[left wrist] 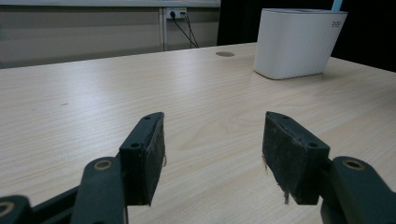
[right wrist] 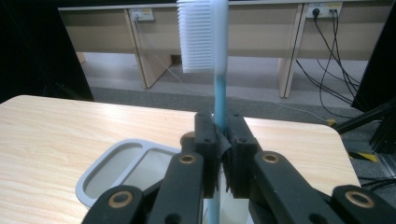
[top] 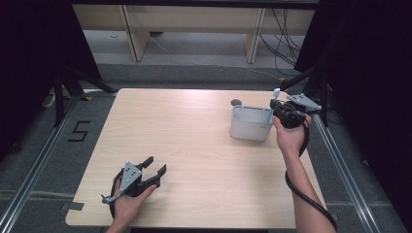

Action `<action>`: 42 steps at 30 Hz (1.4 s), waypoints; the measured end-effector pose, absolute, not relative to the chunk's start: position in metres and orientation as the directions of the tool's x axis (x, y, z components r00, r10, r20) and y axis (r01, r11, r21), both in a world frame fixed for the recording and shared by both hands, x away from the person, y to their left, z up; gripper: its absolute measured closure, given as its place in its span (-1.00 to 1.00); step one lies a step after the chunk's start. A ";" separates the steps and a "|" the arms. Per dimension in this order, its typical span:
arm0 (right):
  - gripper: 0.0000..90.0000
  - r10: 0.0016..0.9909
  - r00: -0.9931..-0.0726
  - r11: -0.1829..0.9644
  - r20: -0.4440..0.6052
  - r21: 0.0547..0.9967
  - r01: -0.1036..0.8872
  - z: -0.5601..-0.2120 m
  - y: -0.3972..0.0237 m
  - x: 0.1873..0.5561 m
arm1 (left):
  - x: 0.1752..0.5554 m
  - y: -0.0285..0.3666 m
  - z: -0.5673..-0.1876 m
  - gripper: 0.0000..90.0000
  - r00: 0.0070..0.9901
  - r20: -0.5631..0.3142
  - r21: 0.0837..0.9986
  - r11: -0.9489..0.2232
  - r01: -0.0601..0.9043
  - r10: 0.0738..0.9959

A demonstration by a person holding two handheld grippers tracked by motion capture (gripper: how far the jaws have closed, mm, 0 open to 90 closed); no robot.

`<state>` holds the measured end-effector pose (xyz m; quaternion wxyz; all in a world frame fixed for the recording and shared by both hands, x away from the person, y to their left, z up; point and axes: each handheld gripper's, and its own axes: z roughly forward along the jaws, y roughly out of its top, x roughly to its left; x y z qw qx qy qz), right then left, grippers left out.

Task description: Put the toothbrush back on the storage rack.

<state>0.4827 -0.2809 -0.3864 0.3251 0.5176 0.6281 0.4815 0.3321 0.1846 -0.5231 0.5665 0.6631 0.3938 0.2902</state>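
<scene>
Toothbrush (right wrist: 218, 93) handle's lower end hidden behind the tongs, inside the holder (right wrist: 112, 168).

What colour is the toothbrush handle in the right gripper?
Light blue handle, white bristles on the toothbrush; clearest in the right gripper view.

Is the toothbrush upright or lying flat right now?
Upright. The toothbrush stands bristles up, its blue handle clamped in the right gripper above the white holder.
</scene>
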 end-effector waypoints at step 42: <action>0.90 0.967 -0.247 0.033 0.069 0.921 0.388 -0.419 -0.282 0.484 | 0.332 0.185 -0.523 -0.14 0.521 -0.065 0.980 -0.044 0.193 0.851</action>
